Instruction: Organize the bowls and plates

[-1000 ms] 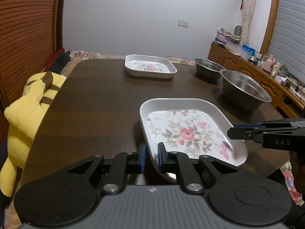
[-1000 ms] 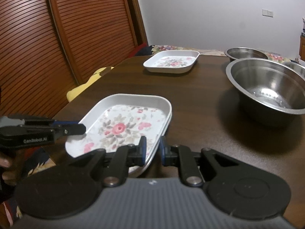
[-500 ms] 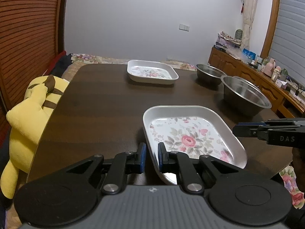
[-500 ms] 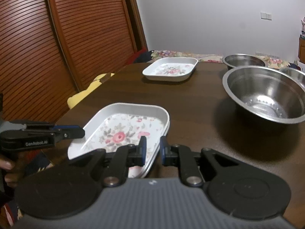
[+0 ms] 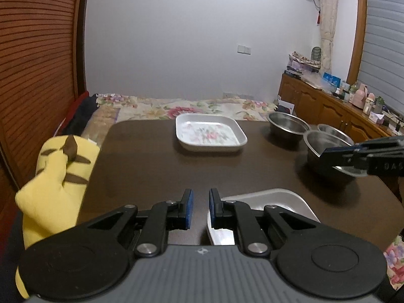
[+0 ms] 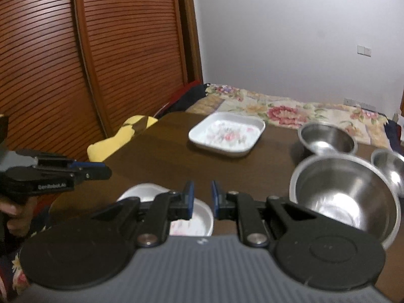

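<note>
Left gripper (image 5: pixel 199 208): jaws slightly spread with a narrow gap, nothing between them; it hangs over the near edge of the table (image 5: pixel 156 166).
Right gripper (image 6: pixel 202 199): jaws likewise a little apart and empty, above the near part of the table (image 6: pixel 164 156).
Near plate (image 5: pixel 272 199): white, floral, lying flat at the table's near edge, just beside the left gripper's right finger (image 5: pixel 214 208) and partly hidden under both grippers; also seen in the right wrist view (image 6: pixel 199 217).
Far plate (image 5: pixel 210 135): matching floral plate, flat, toward the table's far side, well apart from the near one.
Large steel bowl (image 6: pixel 343 192): upright, to the right of the near plate.
Smaller steel bowls (image 6: pixel 327 139): upright behind the large bowl.
Yellow plush toy (image 5: pixel 58 176): beside the table's left edge.
</note>
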A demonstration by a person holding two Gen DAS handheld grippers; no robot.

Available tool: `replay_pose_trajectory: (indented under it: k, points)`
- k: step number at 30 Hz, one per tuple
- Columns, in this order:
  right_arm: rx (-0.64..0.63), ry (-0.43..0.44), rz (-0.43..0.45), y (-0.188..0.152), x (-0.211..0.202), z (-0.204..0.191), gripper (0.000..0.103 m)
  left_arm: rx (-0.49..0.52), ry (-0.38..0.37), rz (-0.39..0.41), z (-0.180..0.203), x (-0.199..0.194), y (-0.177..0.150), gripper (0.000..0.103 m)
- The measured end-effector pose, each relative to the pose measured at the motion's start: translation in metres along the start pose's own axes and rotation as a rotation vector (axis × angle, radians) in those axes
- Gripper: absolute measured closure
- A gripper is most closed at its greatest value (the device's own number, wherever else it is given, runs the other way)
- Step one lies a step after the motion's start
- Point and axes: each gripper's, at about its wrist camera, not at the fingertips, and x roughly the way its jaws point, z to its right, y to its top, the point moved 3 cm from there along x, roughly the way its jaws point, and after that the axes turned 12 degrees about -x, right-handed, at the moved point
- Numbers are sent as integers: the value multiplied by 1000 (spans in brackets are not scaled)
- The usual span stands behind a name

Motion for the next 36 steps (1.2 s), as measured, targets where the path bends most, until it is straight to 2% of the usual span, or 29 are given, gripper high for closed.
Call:
replay_pose_trajectory:
  k: [6,8,11,19,33,36]
  points:
    - [-19,-3,-4,27,17,15,85,16,6,7,-5,21,29,90]
    - [-17,-1,-10,34,26,20,76,17,3,5,-8,30,38,90]
    - [-9,-8,-28,41,42,30,70,24,1,0,-9,45,49,86]
    - [36,-7,-79,57,95,58,70,28,11,-25,-16,95,72,84]
    - [48,-28,-205,46,161,91,70,24,26,-72,-28,169,89,82]
    - [59,-24,-225,45,169,96,60,17,29,-80,-31,180,89,82]
